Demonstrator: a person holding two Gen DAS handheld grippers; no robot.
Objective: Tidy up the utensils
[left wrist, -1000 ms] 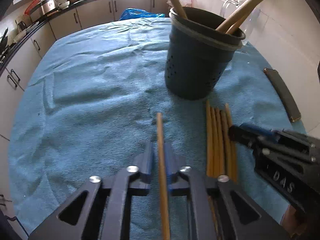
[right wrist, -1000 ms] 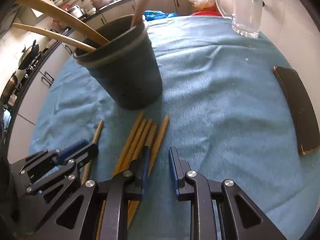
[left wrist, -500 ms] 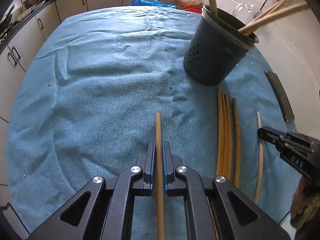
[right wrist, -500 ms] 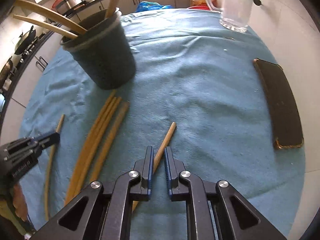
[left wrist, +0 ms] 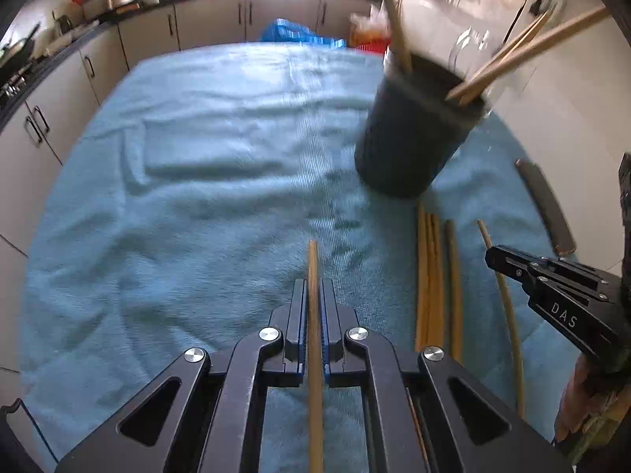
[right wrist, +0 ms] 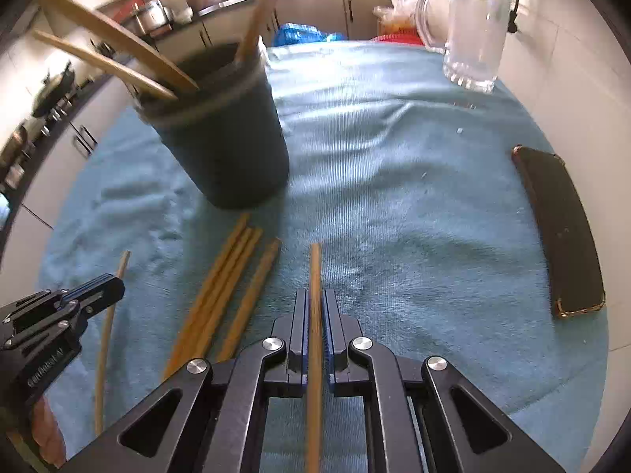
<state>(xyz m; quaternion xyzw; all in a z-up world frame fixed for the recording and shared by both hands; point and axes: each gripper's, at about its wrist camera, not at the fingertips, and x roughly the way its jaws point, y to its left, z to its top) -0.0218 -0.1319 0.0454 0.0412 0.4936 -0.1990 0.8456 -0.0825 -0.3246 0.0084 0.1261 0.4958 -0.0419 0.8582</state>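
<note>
The left gripper (left wrist: 313, 307) is clamped on a wooden chopstick (left wrist: 313, 264) pointing to 12 o'clock. The right gripper (right wrist: 314, 315) likewise pinches its own chopstick (right wrist: 315, 272). Loose chopsticks (right wrist: 226, 287) lie on the blue towel (right wrist: 394, 197) at 10 o'clock. Beyond them stands the dark utensil holder (right wrist: 228, 146) with wooden utensils; a glass mug (right wrist: 475, 45) sits at 1 o'clock.

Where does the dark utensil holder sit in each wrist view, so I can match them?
Left wrist view: the dark utensil holder stands upper right, beyond the loose chopsticks.
Right wrist view: the holder stands upper left, wooden utensils leaning out.
Shared landmark: the black phone at the towel's right edge.
</note>
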